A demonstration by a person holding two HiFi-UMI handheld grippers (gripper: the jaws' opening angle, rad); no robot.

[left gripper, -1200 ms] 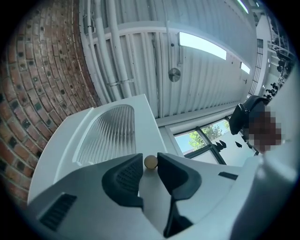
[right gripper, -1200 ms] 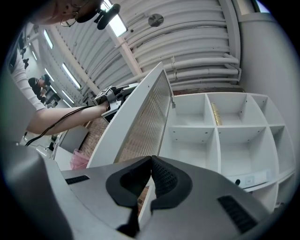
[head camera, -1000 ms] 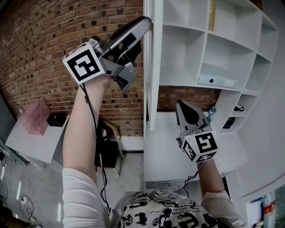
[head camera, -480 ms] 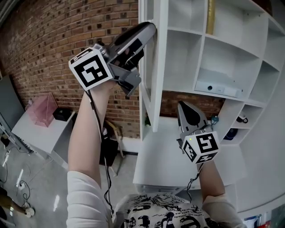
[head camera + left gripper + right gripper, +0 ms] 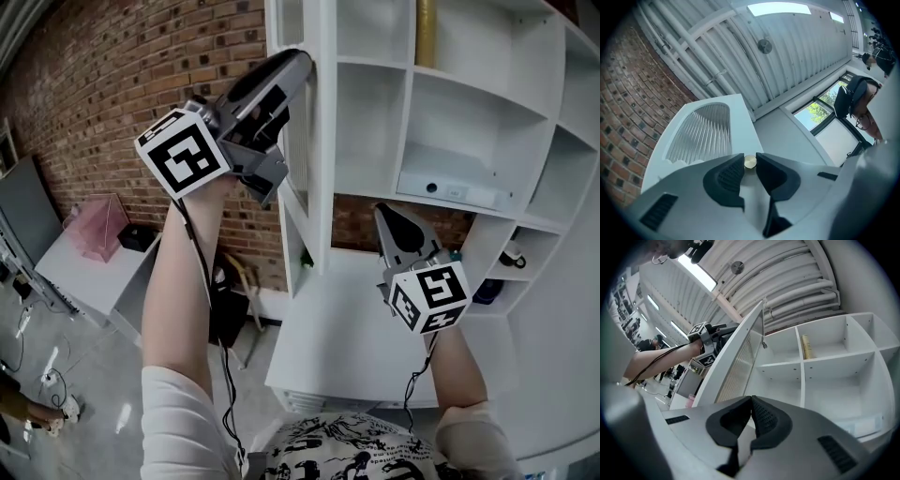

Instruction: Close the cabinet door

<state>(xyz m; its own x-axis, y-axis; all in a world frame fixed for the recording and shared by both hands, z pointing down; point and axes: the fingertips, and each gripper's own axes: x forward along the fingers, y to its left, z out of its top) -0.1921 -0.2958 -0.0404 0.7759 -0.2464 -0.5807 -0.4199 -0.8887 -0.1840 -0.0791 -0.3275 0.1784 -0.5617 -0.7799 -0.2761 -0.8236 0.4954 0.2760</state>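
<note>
Brick wall point(image 5: 112, 84), pink box point(image 5: 97, 228) on side table point(image 5: 89, 283), white device point(image 5: 441, 187) shelved

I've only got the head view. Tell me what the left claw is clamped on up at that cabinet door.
Observer: The left claw is shut on a small brass knob; the left gripper view shows it between the jaws.
Operator: Say where that knob sits.
Observer: On the white frame of the cabinet door, right beside its ribbed glass panel.
Operator: Now report the right claw.
Observer: The right claw is shut with nothing between its jaws, and it points toward the shelves.
</note>
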